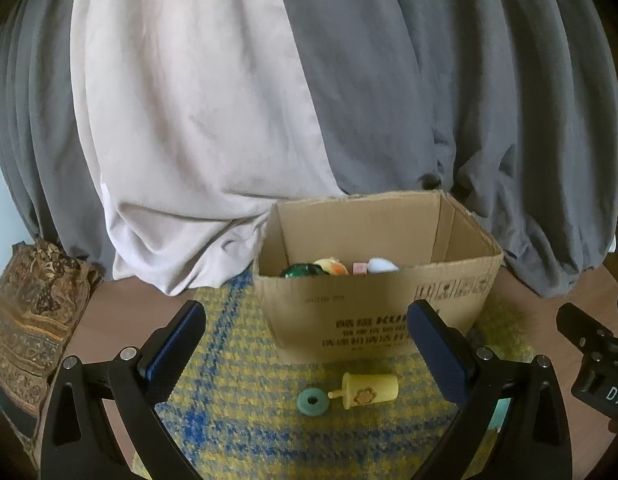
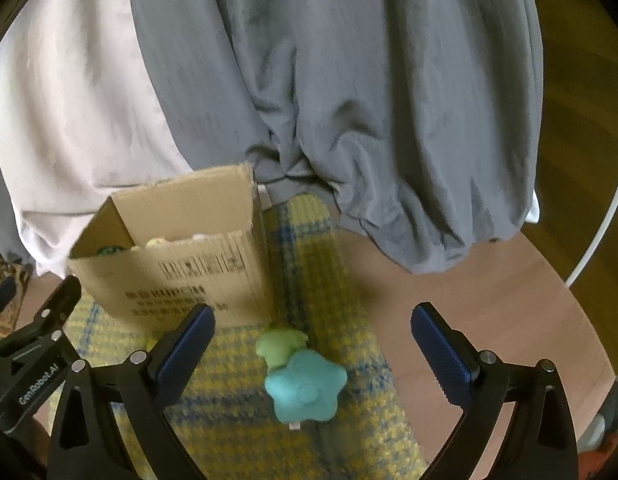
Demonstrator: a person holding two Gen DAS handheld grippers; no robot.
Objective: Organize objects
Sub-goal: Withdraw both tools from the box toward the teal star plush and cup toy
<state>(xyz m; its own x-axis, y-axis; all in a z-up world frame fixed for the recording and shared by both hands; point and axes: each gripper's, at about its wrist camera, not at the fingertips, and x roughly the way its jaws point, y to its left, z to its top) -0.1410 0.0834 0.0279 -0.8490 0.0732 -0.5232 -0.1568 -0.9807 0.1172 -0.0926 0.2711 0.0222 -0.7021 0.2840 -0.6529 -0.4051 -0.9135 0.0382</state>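
Both spread wide, holding nothing: left gripper (image 1: 307, 344) facing yellow toy cup (image 1: 369, 389) lying crosswise before the box (image 1: 373, 304); right gripper (image 2: 311, 344) facing star toy (image 2: 305, 386), straight ahead on the mat (image 2: 341, 280).

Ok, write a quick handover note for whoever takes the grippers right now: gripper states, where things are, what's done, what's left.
Left gripper: open, empty, above the yellow cup toy and green ring on the mat.
Right gripper: open, empty, above the teal star toy.
Cardboard box: already holds several toys.
Left: those three pieces go in the box.
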